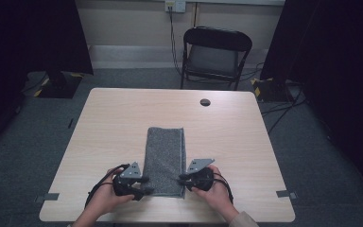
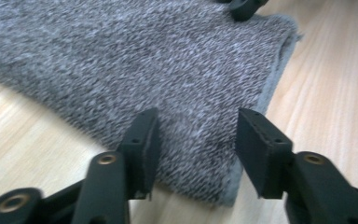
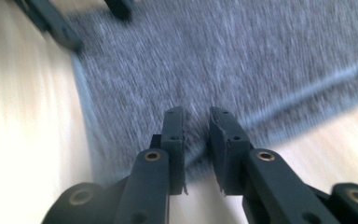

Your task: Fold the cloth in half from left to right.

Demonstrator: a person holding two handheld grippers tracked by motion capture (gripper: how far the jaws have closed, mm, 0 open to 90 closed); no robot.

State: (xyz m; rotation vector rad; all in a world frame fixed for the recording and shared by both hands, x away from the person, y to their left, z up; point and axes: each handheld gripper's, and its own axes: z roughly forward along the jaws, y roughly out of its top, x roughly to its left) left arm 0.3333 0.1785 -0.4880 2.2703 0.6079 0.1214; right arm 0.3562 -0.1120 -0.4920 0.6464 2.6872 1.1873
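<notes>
Left gripper [image 1: 145, 185]: my jaws spread wide over towel [image 1: 165, 156] near-left corner, gripping nothing.
Right gripper [image 1: 180, 179]: my jaws nearly closed at near-right corner, empty.

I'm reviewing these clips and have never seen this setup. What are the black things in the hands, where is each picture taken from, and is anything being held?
No robot here: a person holds a two-jaw tool in each hand. The high view looks down on a wooden table with a folded grey towel on it. The left tool and right tool sit at the towel's near corners. The other two pictures come from cameras riding on each tool. The left tool's jaws stand wide open over the towel's corner, gripping nothing. The right tool's jaws are nearly closed; that picture is blurred, so I cannot tell whether they pinch fabric.
</notes>
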